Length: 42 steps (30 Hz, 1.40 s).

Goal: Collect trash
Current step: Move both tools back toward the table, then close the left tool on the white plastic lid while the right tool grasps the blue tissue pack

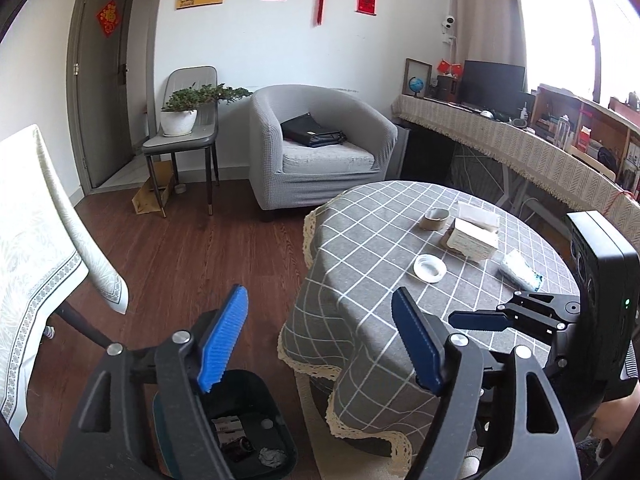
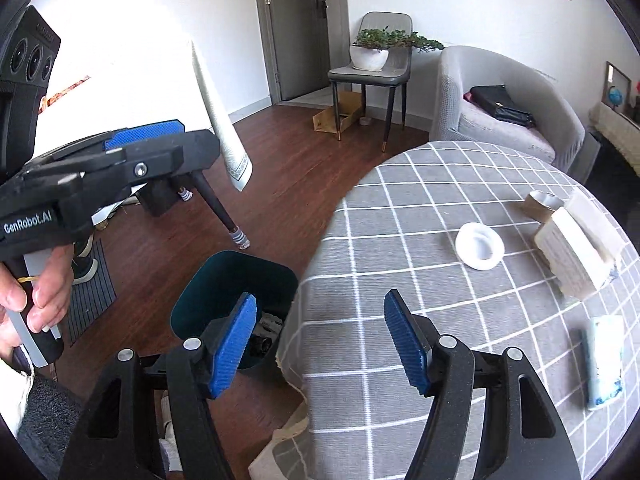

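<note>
While held over the gap between floor and tabletop [image 1: 360,264], left tool [image 1: 320,340] spread wide, blue pads [image 1: 224,336] parted with nothing between them. Right tool [image 2: 320,344] likewise parted, pads bare, gripping nothing; seen from the left wrist as a dark finger [image 1: 480,320] jutting in over the checked cloth. Seen from the right wrist, left tool [image 2: 148,136] up at the left edge, carried in a hand [image 2: 36,292] wrapped round its handle.

Below the left tool, standing on the wooden floor [image 1: 180,248] just beside the hanging edge of the tablecloth: dark teal bin [image 1: 256,396], upright, with scraps of trash [image 1: 240,440] lying on its bottom, among them a crumpled grey wad and printed paper. Same bin [image 2: 224,288] in the right wrist view, partly behind the left-hand pad.

On the tabletop, well apart from both tools: white shallow dish [image 1: 430,268], roll of brown tape [image 1: 436,218], pale woven box [image 1: 474,240] with its lid open, and a soft tissue pack [image 1: 520,270] lying flat near the far right edge.

Farther back: grey armchair [image 1: 320,140] with a black bag [image 1: 312,130] on the seat, potted plant [image 1: 180,116] on a chair.
</note>
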Motion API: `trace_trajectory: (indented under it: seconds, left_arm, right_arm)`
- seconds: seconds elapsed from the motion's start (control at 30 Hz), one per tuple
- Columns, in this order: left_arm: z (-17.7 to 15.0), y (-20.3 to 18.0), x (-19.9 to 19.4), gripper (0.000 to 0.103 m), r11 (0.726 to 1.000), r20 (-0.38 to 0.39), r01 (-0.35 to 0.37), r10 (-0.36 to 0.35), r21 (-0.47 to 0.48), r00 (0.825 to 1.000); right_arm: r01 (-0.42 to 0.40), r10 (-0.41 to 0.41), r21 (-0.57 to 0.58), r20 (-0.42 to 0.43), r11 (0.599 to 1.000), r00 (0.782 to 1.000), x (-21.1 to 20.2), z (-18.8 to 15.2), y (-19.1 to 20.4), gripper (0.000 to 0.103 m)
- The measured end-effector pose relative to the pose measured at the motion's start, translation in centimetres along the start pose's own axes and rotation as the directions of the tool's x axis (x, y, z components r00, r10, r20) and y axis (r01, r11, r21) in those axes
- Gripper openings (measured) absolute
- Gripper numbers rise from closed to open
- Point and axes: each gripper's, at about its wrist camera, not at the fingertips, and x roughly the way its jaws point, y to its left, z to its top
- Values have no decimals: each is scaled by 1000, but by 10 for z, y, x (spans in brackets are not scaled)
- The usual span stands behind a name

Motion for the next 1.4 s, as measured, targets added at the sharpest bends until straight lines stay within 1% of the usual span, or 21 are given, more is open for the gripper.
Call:
trace_trajectory:
  seconds: [0.13,0.33,0.5,0.63,0.77,0.87,0.97,1.1,1.33,1.4]
  left_arm:
    - [6,-21,17,81,999,-11,34,-34,24,999]
    - [13,-53,45,82,995,-40,81,-79,56,996]
    - [13,-82,70,83,988,-74,114,-106,105,992]
    - [10,-99,87,83,985,-98,122,-110,123,989]
    - [7,-110,104,83,984,-125,125,-108,131,986]
    - [7,-113,119,81,986,-149,115,-96,124,984]
    - [6,-116,132,76,987,-173,102,-80,121,982]
    - [3,-122,144,73,987,-193,74,-45,144,980]
    - [6,-123,159,63,988,-233,74,-41,136,972]
    - [8,-122,162,63,989,-241,79,-47,127,969]
  right_arm:
    - [24,-25,27,16,999,1000,-11,-5,-24,67]
    - [69,-71,66,30,995,997,-29,-14,-66,67]
    - [103,-109,108,54,989,993,-48,-20,-100,68]
    - [127,-137,131,72,983,988,-60,-22,-120,73]
    - [148,-159,141,68,979,985,-63,-27,-136,77]
    - [156,-166,152,59,976,984,-63,-31,-147,80]
    - [168,-177,159,48,973,983,-65,-39,-158,82]
    - [183,-191,171,28,968,981,-69,-48,-174,84]
    - [201,-205,194,-2,960,979,-70,-57,-192,87]
    - [204,-203,200,-22,958,979,-66,-60,-196,87]
